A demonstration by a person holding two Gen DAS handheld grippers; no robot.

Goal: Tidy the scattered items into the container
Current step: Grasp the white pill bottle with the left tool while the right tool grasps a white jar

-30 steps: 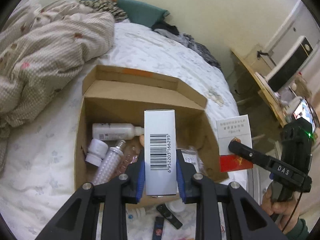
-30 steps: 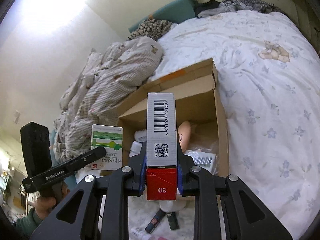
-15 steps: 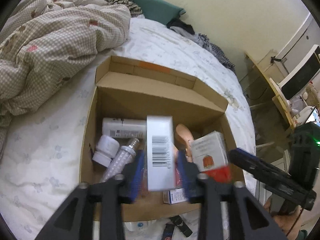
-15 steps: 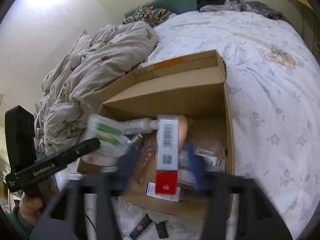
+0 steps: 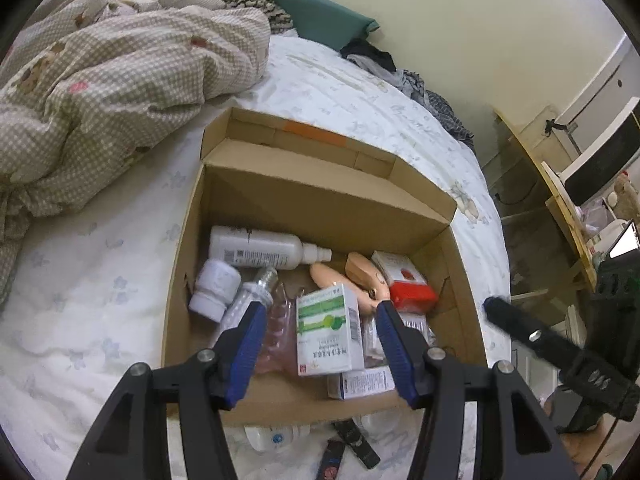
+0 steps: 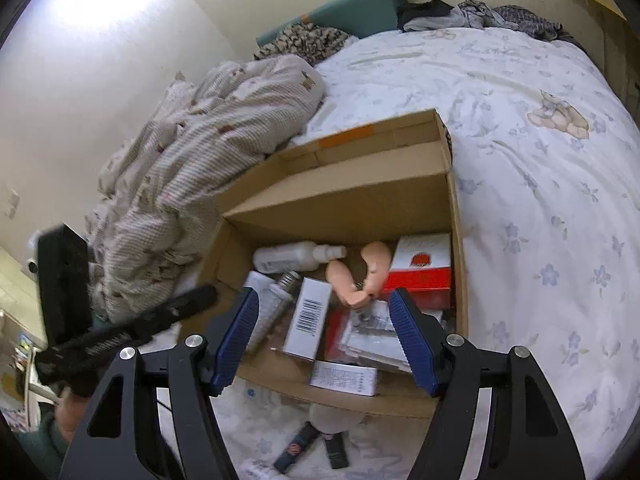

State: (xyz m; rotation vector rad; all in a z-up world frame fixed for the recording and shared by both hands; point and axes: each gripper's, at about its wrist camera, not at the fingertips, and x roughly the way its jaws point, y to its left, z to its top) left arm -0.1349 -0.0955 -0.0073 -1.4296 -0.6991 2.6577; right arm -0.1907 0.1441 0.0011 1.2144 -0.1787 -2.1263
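An open cardboard box (image 5: 320,192) (image 6: 352,204) sits on the bed. My left gripper (image 5: 320,320) is open above its near side, over a white-and-green medicine box (image 5: 328,332) that lies inside. My right gripper (image 6: 324,316) is open and empty above the box; the same medicine box (image 6: 310,322) lies barcode-up below it. A red-and-white carton (image 5: 404,282) (image 6: 422,266) lies at the box's right side. A white spray bottle (image 5: 260,248), a white jar (image 5: 214,290) and a bulb (image 5: 252,296) also lie inside.
A rumpled checked quilt (image 5: 112,76) lies left of the box. On the sheet in front of the box are small dark items (image 5: 352,444) (image 6: 304,444) and a white bottle (image 5: 276,436). A wooden desk (image 5: 560,208) stands to the right of the bed.
Both grippers opened. The medicine box left my left gripper and the red-and-white carton left my right gripper; both now lie in the cardboard box. Both grippers moved closer over the box.
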